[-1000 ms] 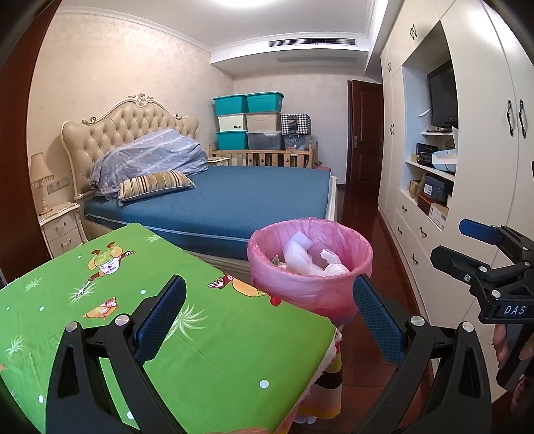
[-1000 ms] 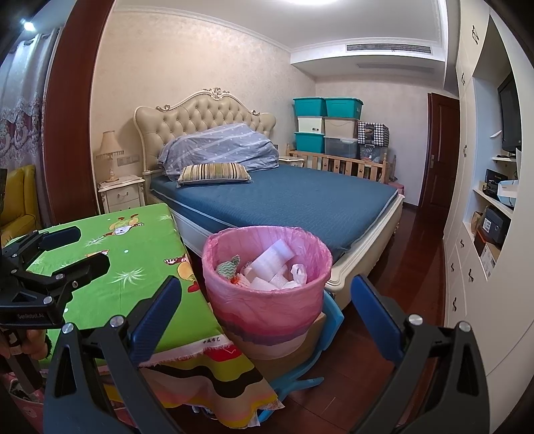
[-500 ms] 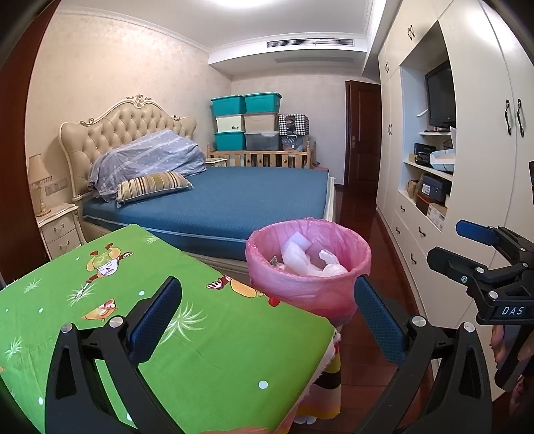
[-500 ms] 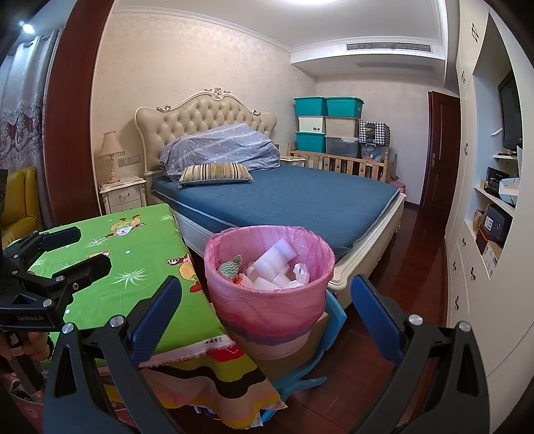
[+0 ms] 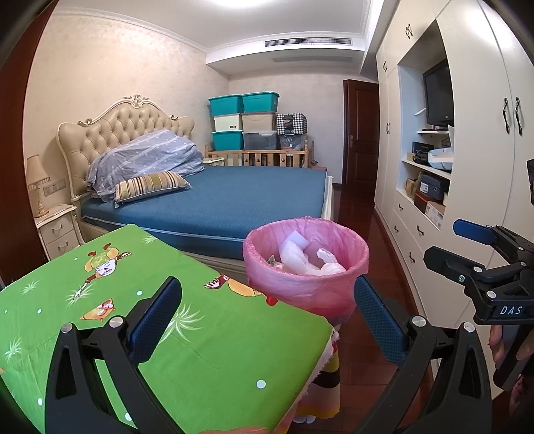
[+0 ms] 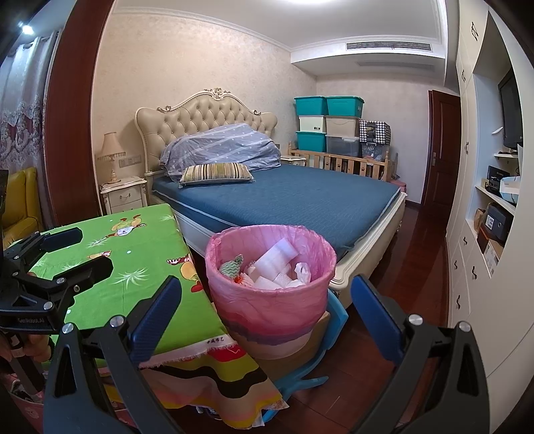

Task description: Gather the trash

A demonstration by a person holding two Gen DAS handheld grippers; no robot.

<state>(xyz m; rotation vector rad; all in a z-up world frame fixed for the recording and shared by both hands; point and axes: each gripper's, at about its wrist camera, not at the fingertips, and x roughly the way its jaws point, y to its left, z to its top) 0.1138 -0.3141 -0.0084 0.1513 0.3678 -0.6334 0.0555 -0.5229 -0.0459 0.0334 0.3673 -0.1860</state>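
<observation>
Right wrist view: crinkly pink-lined round bin [image 6: 270, 300] holds white foam scraps [image 6: 278, 263].

Both views are bright and evenly lit from a ceiling light [image 5: 287, 3] overhead, which blows out to white at the top edge. Shadows are soft and faint. The dark wooden floor [image 6: 424, 240] beyond the right tool [image 6: 265, 315] carries a dull sheen. Focus is sharp from near to far, with no motion blur. Fisheye distortion bows the wardrobe [image 5: 474, 140] and walls at the edges, and black vignetting fills the corners. Colours are saturated.
</observation>
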